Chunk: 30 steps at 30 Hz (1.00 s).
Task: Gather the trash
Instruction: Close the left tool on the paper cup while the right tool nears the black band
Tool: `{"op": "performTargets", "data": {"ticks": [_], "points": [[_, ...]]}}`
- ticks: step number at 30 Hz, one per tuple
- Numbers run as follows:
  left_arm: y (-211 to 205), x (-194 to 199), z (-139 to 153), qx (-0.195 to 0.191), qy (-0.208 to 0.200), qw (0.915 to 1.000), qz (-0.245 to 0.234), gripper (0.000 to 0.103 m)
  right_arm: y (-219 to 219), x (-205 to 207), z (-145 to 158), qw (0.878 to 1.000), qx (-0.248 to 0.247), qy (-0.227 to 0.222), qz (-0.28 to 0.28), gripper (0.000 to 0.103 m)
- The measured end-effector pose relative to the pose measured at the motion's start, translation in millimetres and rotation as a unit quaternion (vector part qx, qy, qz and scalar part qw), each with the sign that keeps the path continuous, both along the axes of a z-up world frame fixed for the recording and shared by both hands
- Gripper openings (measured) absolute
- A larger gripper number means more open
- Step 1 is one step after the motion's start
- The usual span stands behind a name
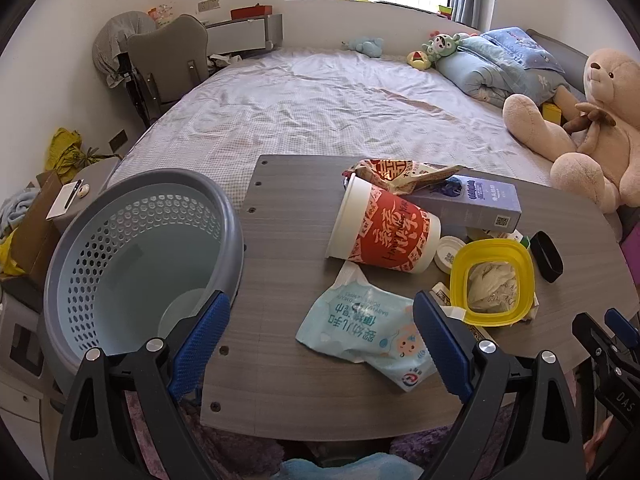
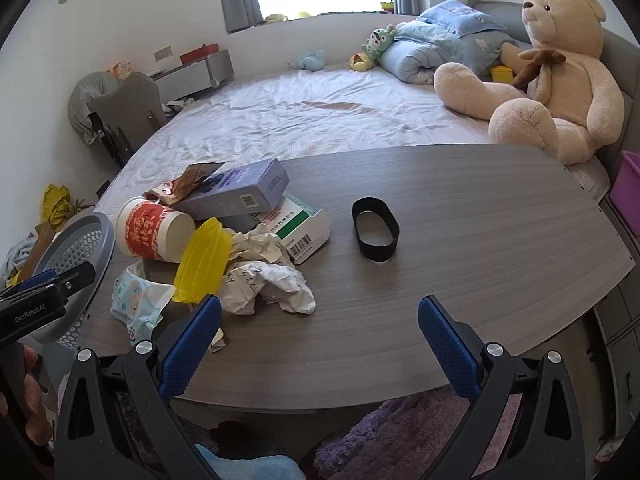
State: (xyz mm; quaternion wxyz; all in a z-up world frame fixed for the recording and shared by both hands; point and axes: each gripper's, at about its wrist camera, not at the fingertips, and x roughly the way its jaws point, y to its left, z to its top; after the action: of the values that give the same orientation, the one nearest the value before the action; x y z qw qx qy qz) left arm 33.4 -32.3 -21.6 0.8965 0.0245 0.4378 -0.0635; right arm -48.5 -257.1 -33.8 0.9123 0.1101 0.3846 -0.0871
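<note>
A pile of trash lies on the grey wooden board [image 1: 280, 216]: a red and white paper cup [image 1: 380, 230] on its side, a light blue wipes packet [image 1: 368, 332], a yellow plastic lid [image 1: 492, 280] over crumpled paper, a purple box [image 1: 476, 200] and a snack wrapper [image 1: 400, 174]. A grey-blue perforated basket [image 1: 132, 248] stands at the board's left edge. My left gripper [image 1: 320, 344] is open above the wipes packet. My right gripper [image 2: 320, 344] is open and empty over the board's near edge, right of the crumpled paper [image 2: 272, 284].
A black band [image 2: 375, 229] lies on the board [image 2: 480, 220] right of the pile, beside a white and green carton [image 2: 302, 226]. Behind is a bed [image 1: 320, 104] with a large teddy bear [image 2: 552, 72], pillows and toys. A chair [image 1: 168, 60] stands at the far left.
</note>
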Motion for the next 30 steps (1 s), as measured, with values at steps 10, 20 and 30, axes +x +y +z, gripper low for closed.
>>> {"op": "performTargets", "data": {"ticks": [10,20,30], "points": [[-28.1,49.6,-18.4,-0.001,0.026,0.9986,-0.046,0.089,-29.5,16.6,-11.1,1.0,0.009,0.014,-0.024,0.097],[-45.3,63.8,-24.1,0.018,0.025,0.9962,-0.081,0.089,-43.9,30.3,-14.1,0.999,0.025,0.018,-0.037,0.097],[-50.8,77.5,-38.9,0.021,0.041,0.9946,-0.094,0.089,-49.9,35.3,-18.5,0.998,0.033,0.023,-0.041,0.097]]}}
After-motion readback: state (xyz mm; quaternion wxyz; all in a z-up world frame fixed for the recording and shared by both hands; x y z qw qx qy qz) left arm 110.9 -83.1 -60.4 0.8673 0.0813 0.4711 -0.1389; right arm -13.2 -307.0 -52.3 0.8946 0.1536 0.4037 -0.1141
